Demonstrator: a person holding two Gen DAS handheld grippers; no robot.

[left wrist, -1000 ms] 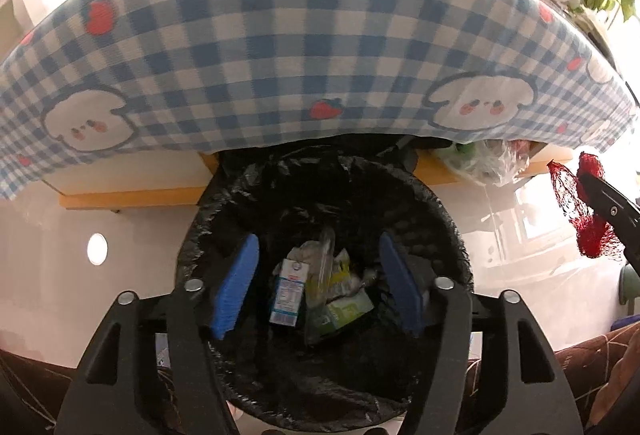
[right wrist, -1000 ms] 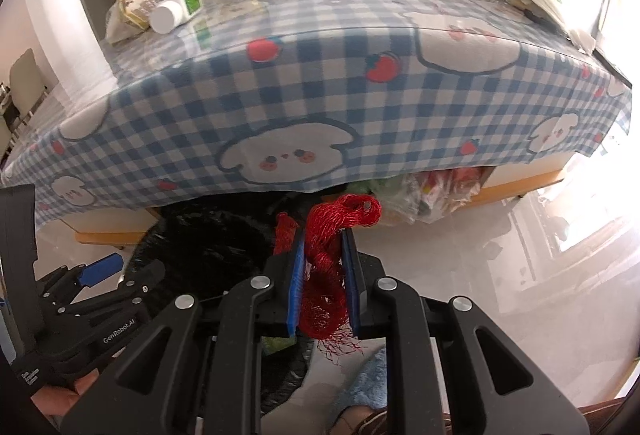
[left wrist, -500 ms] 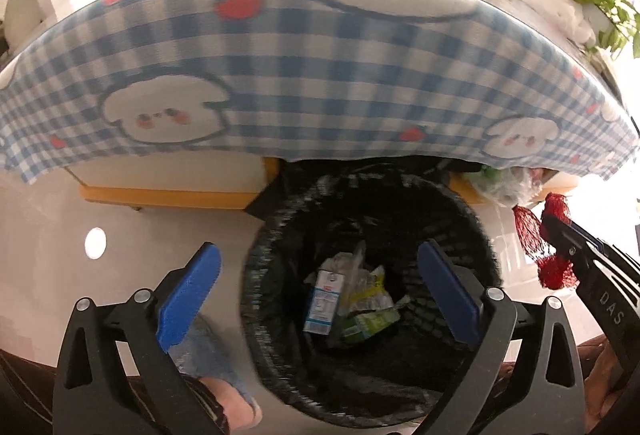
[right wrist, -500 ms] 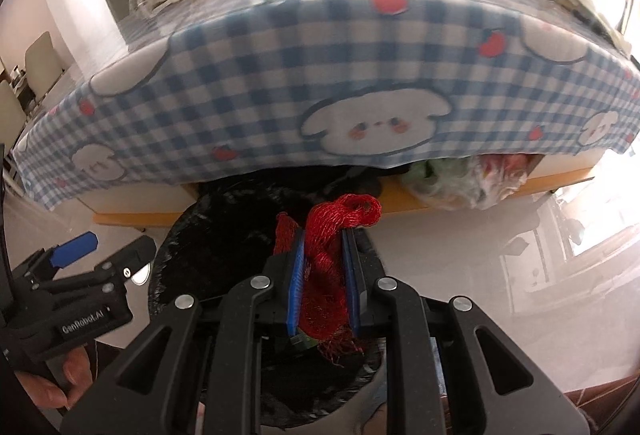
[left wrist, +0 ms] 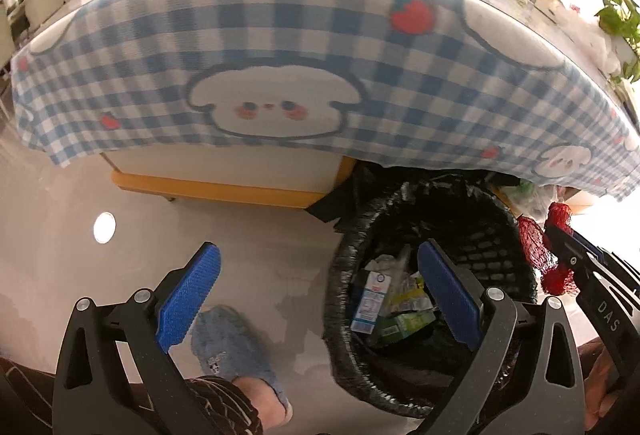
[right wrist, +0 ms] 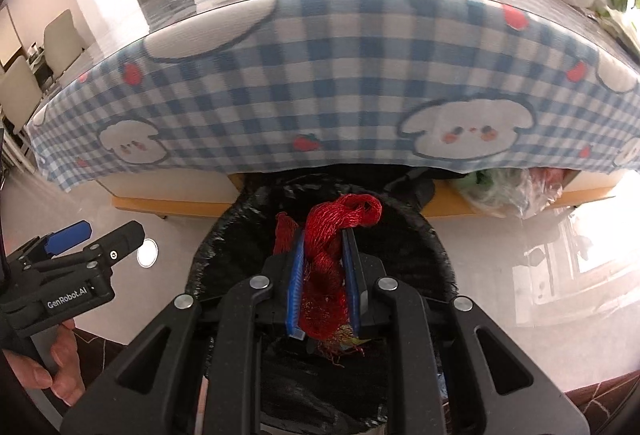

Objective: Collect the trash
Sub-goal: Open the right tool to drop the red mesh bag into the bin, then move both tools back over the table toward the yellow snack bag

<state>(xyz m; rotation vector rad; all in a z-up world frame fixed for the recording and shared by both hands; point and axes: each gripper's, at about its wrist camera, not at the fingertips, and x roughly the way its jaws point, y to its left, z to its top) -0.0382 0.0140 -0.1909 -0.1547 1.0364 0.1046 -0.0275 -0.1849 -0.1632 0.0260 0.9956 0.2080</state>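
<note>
Right gripper pinching bunched red mesh net, directly above black-lined round bin, bin toward six o'clock; left gripper spread wide, empty.

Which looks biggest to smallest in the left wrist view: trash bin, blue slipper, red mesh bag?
1. trash bin
2. blue slipper
3. red mesh bag; partly hidden behind the right gripper, so unsure.
</note>
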